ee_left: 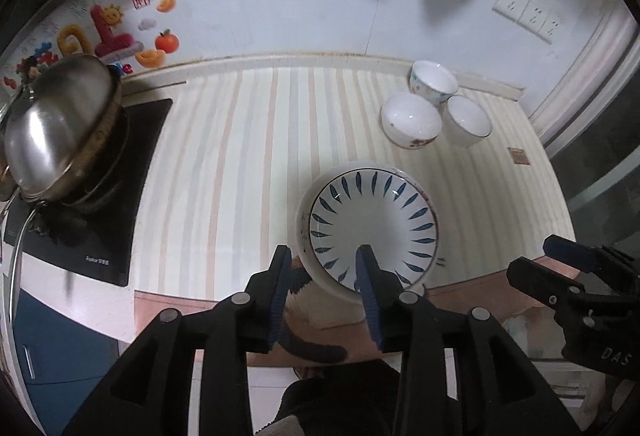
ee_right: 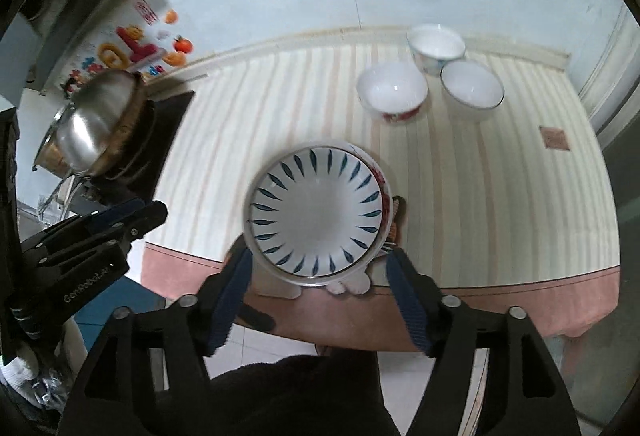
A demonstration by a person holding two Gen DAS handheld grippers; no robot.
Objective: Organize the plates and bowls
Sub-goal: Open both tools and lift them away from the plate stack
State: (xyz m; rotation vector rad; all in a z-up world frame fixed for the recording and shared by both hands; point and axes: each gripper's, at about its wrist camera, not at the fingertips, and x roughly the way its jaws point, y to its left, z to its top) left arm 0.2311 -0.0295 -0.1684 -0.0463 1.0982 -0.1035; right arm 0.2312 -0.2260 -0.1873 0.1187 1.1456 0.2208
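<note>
Both wrist views look down closely over the striped table (ee_left: 256, 163), sharing the leaf-patterned plate (ee_right: 316, 211).

A white plate with blue leaf-shaped strokes (ee_right: 316, 213) sits stacked on other dishes at centre, between the spread blue-padded fingers of the right gripper (ee_right: 320, 276). Three white bowls (ee_right: 432, 79) cluster at one o'clock on the striped countertop (ee_right: 500, 175). The left gripper (ee_right: 132, 213) shows at nine o'clock.

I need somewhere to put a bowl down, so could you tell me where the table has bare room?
Bare striped cloth runs between the steel wok on the left and the leaf-pattern plate. It is crowded at back right, where three small bowls cluster, and near the front edge by the plate.
</note>
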